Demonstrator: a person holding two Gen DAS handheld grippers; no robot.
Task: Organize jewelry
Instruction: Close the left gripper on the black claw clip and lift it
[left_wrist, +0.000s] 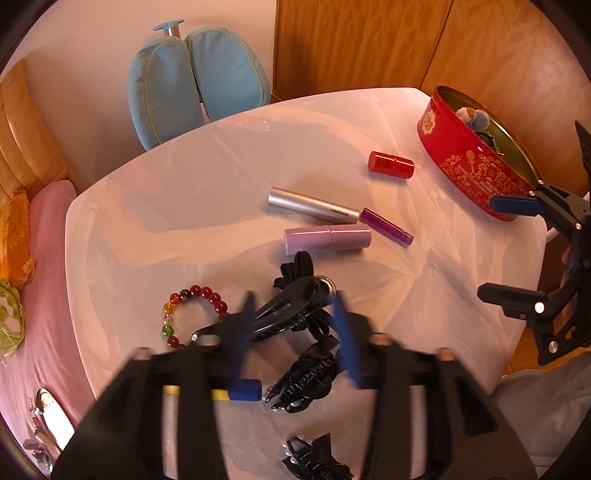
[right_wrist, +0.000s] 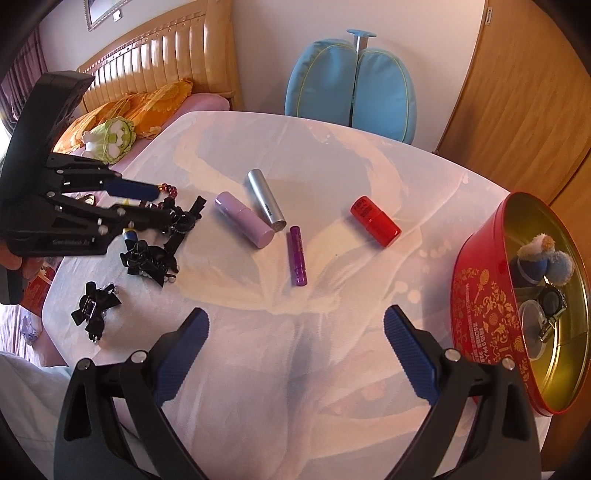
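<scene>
Item: black hair clips (left_wrist: 295, 317), glossy, bow-trimmed, heaped at the near left of the counter (left_wrist: 207, 177), touching a red-and-amber bead bracelet (left_wrist: 192, 314).
Left tool (left_wrist: 295, 328): jaws parted, nothing pressed between them, poised over the long clip.
Right tool (right_wrist: 295, 354): wide open, empty, above bare counter.
Destination, judged: red tin (right_wrist: 480, 295), far right, partly filled.
Handling note: centre the pads across one clip's spine; avoid snagging neighbouring bows or beads.
</scene>
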